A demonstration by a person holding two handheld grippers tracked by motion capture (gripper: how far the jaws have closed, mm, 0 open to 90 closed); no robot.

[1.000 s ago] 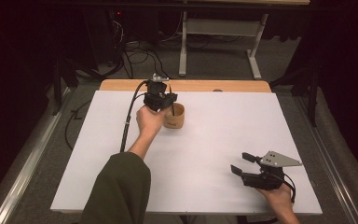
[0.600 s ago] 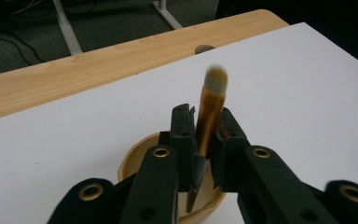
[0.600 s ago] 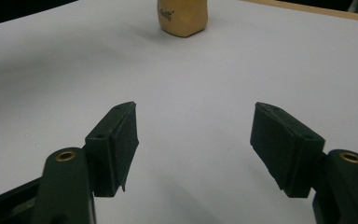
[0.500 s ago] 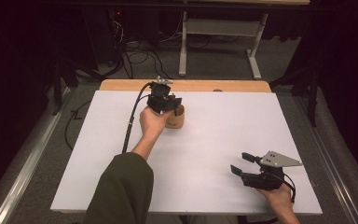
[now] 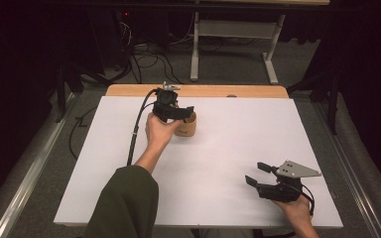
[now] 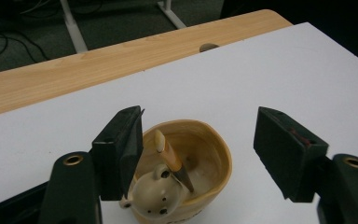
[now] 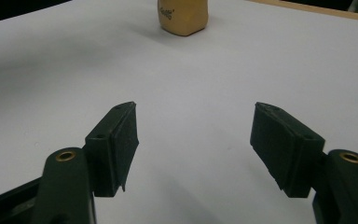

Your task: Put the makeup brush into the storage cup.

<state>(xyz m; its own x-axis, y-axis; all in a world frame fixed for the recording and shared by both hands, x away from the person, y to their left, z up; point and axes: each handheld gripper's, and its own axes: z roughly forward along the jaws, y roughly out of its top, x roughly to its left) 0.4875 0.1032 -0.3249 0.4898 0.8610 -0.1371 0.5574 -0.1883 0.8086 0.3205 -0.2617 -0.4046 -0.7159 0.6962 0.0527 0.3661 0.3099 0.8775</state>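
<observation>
The tan cup (image 6: 186, 168) stands upright on the white surface (image 5: 228, 148) toward its far side, a little left of the middle. It looks like glazed pottery, rounded and slightly lopsided at the rim, with a small animal-like figure (image 6: 156, 196) moulded on its near edge. A pen-like stick (image 6: 170, 158) with a pale top and dark tip leans inside it.

The left gripper (image 5: 178, 113) hangs right over the cup, held by a bare hand with an olive sleeve (image 5: 124, 203) behind it, the forearm stretched forward across the surface. Its fingers (image 6: 121, 149) have just been opening and now stand well apart, one close beside the cup's rim, the other off to the side; nothing is pressed between them.

The right gripper (image 5: 257, 174) rests low near the front right corner, well apart from the cup, its matte black fingers (image 7: 116, 144) spread wide over bare surface.

Beyond the white sheet runs a strip of light wood (image 5: 198, 91). Behind it, on the dark floor, are tangled cables (image 5: 149, 59) and a grey metal frame (image 5: 228, 44).
</observation>
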